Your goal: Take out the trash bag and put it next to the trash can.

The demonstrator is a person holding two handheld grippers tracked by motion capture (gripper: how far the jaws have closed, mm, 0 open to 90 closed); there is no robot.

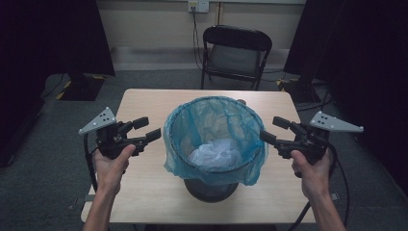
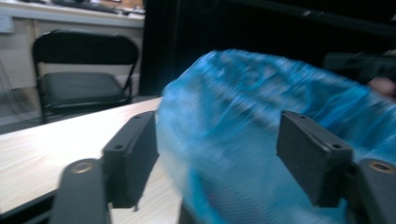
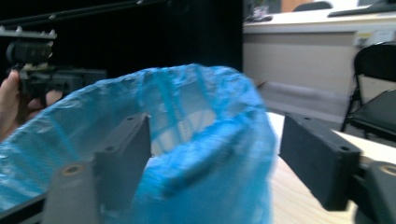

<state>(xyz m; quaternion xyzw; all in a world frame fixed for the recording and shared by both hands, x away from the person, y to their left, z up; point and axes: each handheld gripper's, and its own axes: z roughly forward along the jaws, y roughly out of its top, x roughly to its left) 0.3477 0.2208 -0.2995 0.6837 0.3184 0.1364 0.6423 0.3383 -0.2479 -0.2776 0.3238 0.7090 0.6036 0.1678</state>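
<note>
A dark mesh waste bin (image 1: 211, 188) stands mid-table, lined with a blue plastic bag (image 1: 214, 120) folded over its rim. Something white and crumpled (image 1: 216, 154) lies at the bottom. My left gripper (image 1: 148, 128) hovers just left of the bag's rim, jaws open and pointing at it, touching nothing. My right gripper (image 1: 272, 129) mirrors it on the right, open and slightly apart from the bag. In the left gripper view the left gripper (image 2: 217, 135) frames the blurred bag (image 2: 243, 93). In the right gripper view the right gripper (image 3: 217, 135) frames the bag's rim (image 3: 187, 93).
The wooden table (image 1: 144, 192) has bare surface around the bin. A black folding chair (image 1: 235, 53) stands behind its far edge. Dark curtains hang at both sides, and cables trail on the grey floor.
</note>
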